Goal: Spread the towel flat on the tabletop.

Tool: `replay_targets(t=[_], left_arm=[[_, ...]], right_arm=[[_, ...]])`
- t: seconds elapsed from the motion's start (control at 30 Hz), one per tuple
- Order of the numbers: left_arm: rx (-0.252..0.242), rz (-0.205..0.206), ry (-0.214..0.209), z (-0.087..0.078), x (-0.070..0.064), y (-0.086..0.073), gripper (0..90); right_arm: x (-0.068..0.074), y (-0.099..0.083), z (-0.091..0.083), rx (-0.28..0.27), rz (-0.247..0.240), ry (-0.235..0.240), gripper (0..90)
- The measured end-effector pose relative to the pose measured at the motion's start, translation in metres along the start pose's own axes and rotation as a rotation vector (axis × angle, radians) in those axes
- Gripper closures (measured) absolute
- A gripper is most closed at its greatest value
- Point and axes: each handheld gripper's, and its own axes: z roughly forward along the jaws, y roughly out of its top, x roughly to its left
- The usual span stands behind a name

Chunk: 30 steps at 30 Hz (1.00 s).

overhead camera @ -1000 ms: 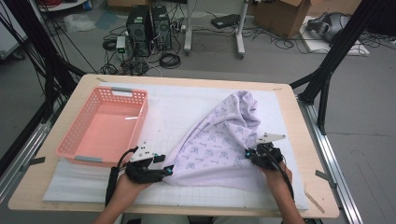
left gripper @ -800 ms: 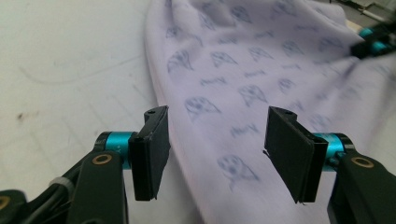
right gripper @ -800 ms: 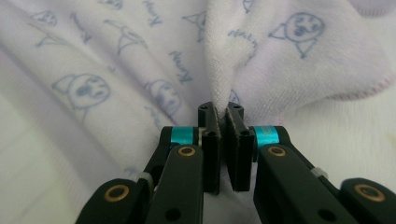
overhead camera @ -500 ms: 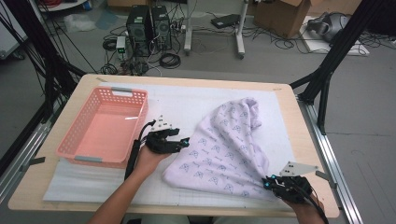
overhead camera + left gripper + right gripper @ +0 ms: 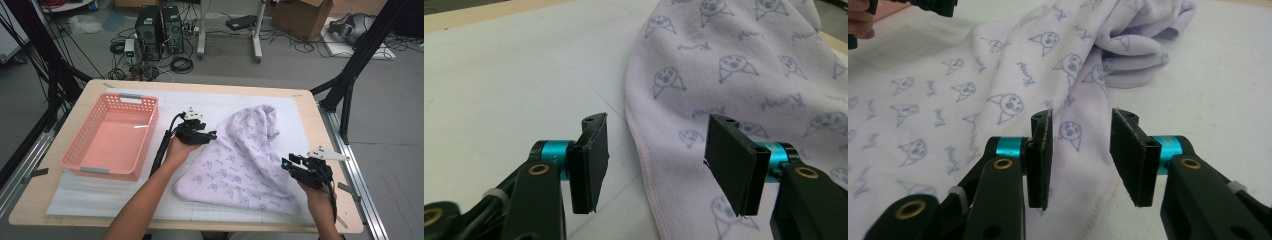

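Observation:
A pale lilac cloth (image 5: 245,160) printed with small cartoon faces lies spread on the white mat, bunched at its far end (image 5: 265,117). My left gripper (image 5: 211,135) is open at the cloth's left edge; in the left gripper view the hemmed edge (image 5: 644,145) runs between its jaws (image 5: 655,160). My right gripper (image 5: 286,165) is open at the cloth's right side. In the right gripper view its jaws (image 5: 1080,152) straddle the cloth's hem (image 5: 1098,200) without closing on it.
A pink plastic basket (image 5: 80,162) stands empty at the left of the table. The white mat (image 5: 100,192) covers most of the wooden tabletop (image 5: 320,115). Black frame legs (image 5: 350,85) and cables lie beyond the far edge.
The cloth has been let go and lies flatter. My left gripper moved forward and right to the cloth's left edge. My right gripper pulled back toward the near right side.

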Motion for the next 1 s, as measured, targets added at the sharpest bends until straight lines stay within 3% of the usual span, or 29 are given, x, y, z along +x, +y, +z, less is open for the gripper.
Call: replay_targets(t=[0.13,0.27,0.4,0.5,0.53,0.6,0.67,0.77,0.87,1.0], left_arm=[[0.042,0.025,-0.008,0.018,-0.002,0.006,41.1],[0.1,0.024,0.01,0.036,-0.002,0.005,39.2],[0.15,0.066,0.013,0.047,-0.009,0.0,40.0],[0.156,0.115,0.043,0.047,-0.014,-0.001,39.5],[0.158,0.122,0.042,0.046,-0.014,-0.001,42.2],[0.159,0.13,0.024,0.043,-0.015,-0.001,56.1],[0.163,0.149,0.01,0.039,-0.019,-0.003,81.6],[0.17,0.126,0.007,0.028,-0.018,-0.008,84.5],[0.136,0.089,0.014,0.01,-0.014,-0.017,84.6],[0.116,0.097,0.009,-0.016,-0.016,-0.029,84.5]], right_arm=[[0.003,0.0,0.011,0.018,-0.015,-0.003,57.0],[0.001,-0.002,0.009,0.014,-0.012,-0.016,54.2],[-0.004,-0.006,0.006,0.012,0.001,-0.022,53.9],[-0.006,-0.007,0.005,0.01,0.013,-0.025,53.6],[-0.006,-0.007,0.005,0.009,0.015,-0.024,53.5],[-0.006,-0.007,0.005,0.008,0.012,-0.025,53.4],[-0.005,-0.007,0.004,0.008,0.014,-0.024,53.4],[-0.005,-0.007,0.004,0.011,0.014,-0.024,53.4],[-0.005,-0.008,0.005,0.011,0.019,-0.024,53.4],[-0.004,-0.006,0.007,0.012,0.021,-0.022,53.4]])
